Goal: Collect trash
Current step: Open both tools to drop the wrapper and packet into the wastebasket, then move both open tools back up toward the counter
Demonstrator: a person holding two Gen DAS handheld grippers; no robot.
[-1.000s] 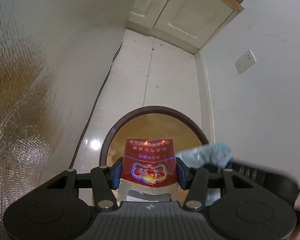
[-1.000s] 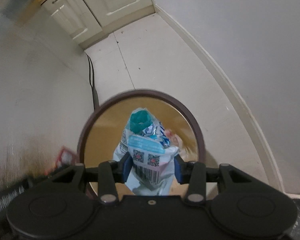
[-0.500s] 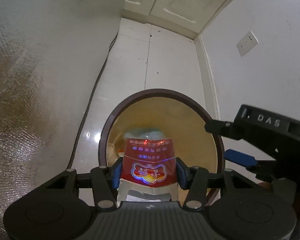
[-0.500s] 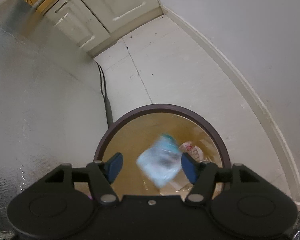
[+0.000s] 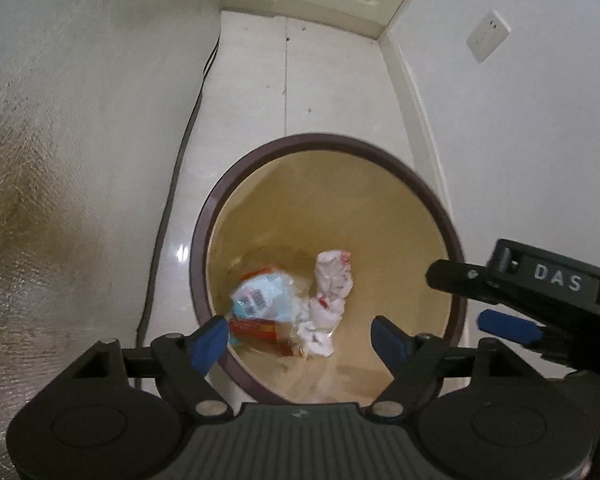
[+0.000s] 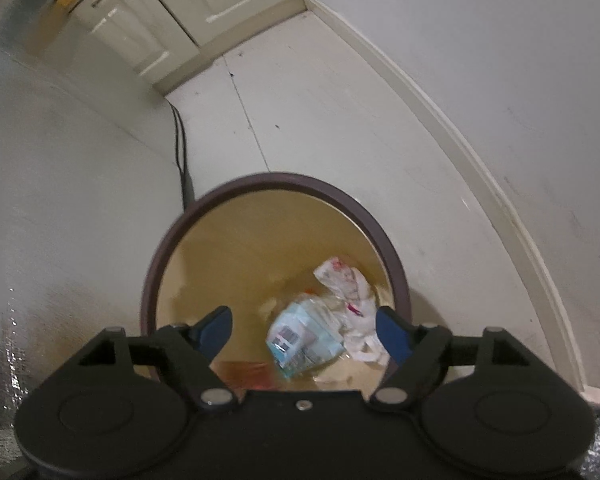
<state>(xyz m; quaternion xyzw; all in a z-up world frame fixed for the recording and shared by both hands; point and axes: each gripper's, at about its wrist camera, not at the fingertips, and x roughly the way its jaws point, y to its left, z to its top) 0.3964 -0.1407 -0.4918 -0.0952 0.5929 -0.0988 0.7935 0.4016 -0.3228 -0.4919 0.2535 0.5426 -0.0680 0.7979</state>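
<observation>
Blue-padded and spread wide, the left gripper (image 5: pixel 298 338) holds nothing; it hangs directly above the round brown-rimmed bin with the tan lining (image 5: pixel 236 184). The right gripper (image 6: pixel 304 330), its jaws equally parted and empty, hovers over the same opening, just to the left one's right. Straight below both, at the bin's bottom, lie the pale blue barcode-printed packet (image 6: pixel 302 338), the crumpled white wrapper with red print (image 6: pixel 346 280) touching it, and the flat red carton (image 5: pixel 260 330) at the near wall, partly under the packet. Neither arm is nearer to further trash, as none shows on the white tiled floor (image 5: pixel 324 92); I judge that the next move leads up and away from the bin.
</observation>
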